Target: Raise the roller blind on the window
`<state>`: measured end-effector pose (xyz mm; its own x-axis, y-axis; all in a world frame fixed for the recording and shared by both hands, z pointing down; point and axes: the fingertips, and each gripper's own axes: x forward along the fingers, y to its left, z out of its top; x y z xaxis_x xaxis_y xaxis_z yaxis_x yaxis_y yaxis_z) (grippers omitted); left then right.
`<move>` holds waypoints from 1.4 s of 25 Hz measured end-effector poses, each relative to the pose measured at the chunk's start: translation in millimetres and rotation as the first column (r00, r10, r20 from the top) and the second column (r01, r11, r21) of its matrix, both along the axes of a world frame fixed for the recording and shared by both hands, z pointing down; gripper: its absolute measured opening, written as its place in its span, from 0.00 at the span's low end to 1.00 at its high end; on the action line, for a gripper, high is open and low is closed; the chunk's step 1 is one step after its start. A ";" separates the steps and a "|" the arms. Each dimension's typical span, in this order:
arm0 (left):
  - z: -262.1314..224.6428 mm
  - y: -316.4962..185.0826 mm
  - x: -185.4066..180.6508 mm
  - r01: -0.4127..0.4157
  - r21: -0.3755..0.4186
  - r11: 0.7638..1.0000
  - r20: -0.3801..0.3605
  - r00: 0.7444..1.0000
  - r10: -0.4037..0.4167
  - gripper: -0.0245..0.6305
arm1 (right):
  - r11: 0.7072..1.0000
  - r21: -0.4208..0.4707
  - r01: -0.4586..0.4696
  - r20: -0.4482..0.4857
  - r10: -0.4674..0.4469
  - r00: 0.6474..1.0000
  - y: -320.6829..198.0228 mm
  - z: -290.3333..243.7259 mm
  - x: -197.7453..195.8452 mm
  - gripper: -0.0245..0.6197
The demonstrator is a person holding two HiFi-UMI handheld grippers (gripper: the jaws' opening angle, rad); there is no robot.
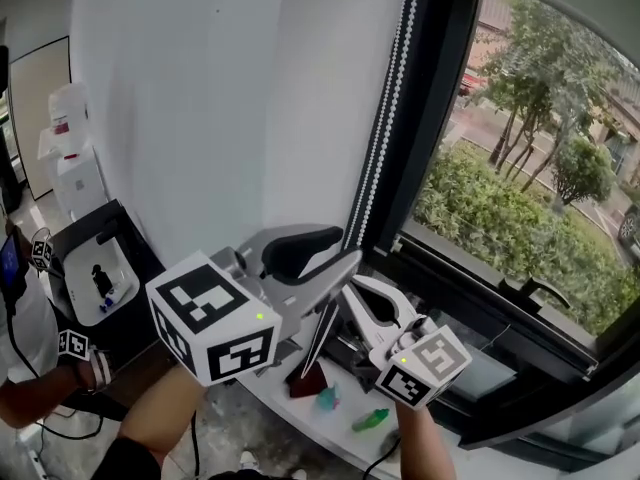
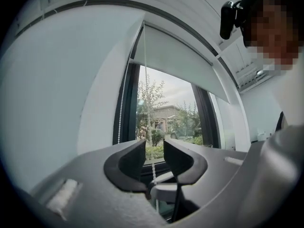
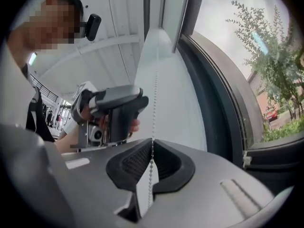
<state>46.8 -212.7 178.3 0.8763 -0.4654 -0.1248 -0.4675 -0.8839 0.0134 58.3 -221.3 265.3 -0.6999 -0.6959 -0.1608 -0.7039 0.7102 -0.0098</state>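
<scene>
White wall to the left, dark-framed window (image 1: 520,258) to the right, with trees and hedges beyond the glass.

Roller blind (image 2: 185,63): seen in the left gripper view, it covers the upper part of the window only. Its lower edge runs across the pane and the glass beneath is uncovered.

Bead chain (image 1: 390,118): hangs down the left side of the window frame, close against the wall.

Right gripper (image 3: 152,148): jaws closed on the bead chain, which runs straight up from between the pads. This is the lower of the two grippers in the head view.

Left gripper (image 1: 335,248): jaws stand apart and grip nothing. A strand of chain shows through the gap, with neither pad pressing on it. It is held above and just beside the right gripper.

Windowsill (image 1: 300,413): a few small items lie below the grippers, too small to identify.
</scene>
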 end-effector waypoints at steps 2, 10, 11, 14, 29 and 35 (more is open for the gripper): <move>-7.5 -2.5 4.8 0.007 0.015 1.000 -0.004 1.000 -0.007 0.23 | 1.000 -0.028 0.005 0.001 -0.005 1.000 -0.4 14.7 -2.5 0.06; -11.4 -17.9 11.4 0.033 0.013 0.999 -0.006 0.999 -0.033 0.23 | 0.989 -0.146 0.012 -0.021 -0.015 1.000 1.2 80.0 -10.0 0.06; -9.8 -19.8 12.0 0.035 0.016 0.999 -0.003 0.999 -0.035 0.22 | 0.988 -0.157 0.014 -0.022 -0.017 1.000 2.0 85.6 -10.9 0.06; -5.5 -26.7 13.9 0.043 0.022 0.999 0.006 0.999 -0.043 0.21 | 0.986 -0.166 0.022 -0.029 -0.027 0.999 4.6 94.1 -15.6 0.06; 21.6 -27.0 12.5 0.060 -0.022 0.998 0.097 0.994 -0.057 0.07 | 0.966 -0.218 0.139 0.225 -0.088 0.970 5.7 45.3 21.2 0.21; 49.1 -26.0 12.5 0.075 -0.035 0.997 0.131 0.989 -0.070 0.07 | 0.990 -0.088 0.111 0.238 -0.087 0.967 1.9 -29.8 32.2 0.20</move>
<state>59.4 -238.7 227.4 0.8474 -0.5308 0.0073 -0.5307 -0.8474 -0.0170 90.5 -219.4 235.6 -0.7172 -0.6461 -0.2612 -0.6002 0.7631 -0.2397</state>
